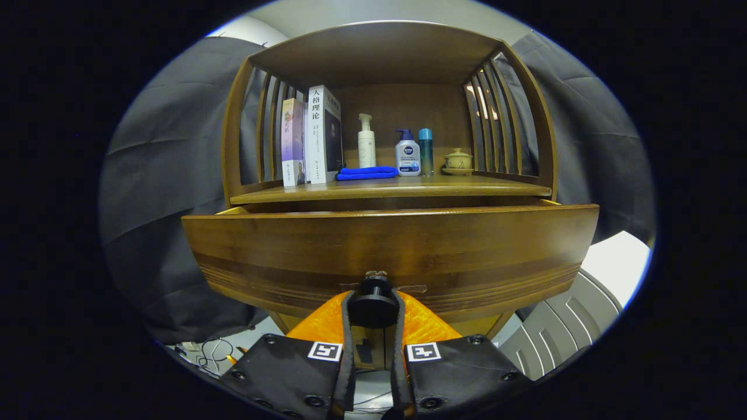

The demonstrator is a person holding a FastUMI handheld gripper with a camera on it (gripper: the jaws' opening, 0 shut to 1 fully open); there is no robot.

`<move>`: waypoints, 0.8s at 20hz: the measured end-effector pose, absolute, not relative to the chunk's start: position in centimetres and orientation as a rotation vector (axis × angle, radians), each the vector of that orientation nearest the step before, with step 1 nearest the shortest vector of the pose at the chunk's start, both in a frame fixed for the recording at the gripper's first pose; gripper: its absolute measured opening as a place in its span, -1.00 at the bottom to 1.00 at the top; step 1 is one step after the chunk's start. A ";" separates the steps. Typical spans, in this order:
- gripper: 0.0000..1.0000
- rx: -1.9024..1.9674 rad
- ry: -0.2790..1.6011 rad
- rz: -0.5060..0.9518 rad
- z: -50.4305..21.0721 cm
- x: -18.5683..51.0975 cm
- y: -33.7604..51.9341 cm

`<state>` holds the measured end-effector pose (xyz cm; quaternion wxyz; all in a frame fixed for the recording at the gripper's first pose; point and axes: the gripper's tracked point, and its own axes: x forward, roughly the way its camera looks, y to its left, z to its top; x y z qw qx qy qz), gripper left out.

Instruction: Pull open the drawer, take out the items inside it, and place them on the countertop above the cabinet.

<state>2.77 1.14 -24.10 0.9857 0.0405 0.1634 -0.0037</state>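
Gripping drawer knob point(373, 303) between fingers point(348, 326)

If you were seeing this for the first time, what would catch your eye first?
First the wide wooden drawer front, pulled out a little from the cabinet, with the gripper shut on its dark knob. Next, the countertop above: two upright books, a folded blue cloth, three bottles and a small lidded cup.

Booth backdrop: dark cloth wall point(157, 175) hanging in folds on both sides. Pale ceiling strip point(373, 11) above. Light floor point(233, 344) below with loose cables point(213, 353). White slatted chair point(560, 332) at lower right. Lighting dim, warm.
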 end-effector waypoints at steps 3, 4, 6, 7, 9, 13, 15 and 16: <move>-0.48 0.090 0.335 -0.005 -24.0 1.5 1.2; -0.48 0.090 0.334 -0.005 -24.0 1.0 1.3; -0.48 0.090 0.332 -0.004 -24.0 0.4 1.3; -0.48 0.091 0.331 -0.002 -24.1 0.1 1.4; -0.48 0.093 0.335 0.001 -24.3 -0.9 1.5; -0.47 0.089 0.334 0.007 -24.4 -2.5 1.5; -0.47 0.091 0.341 0.018 -24.5 -2.6 1.7; -0.47 0.089 0.347 0.021 -24.6 -2.9 1.6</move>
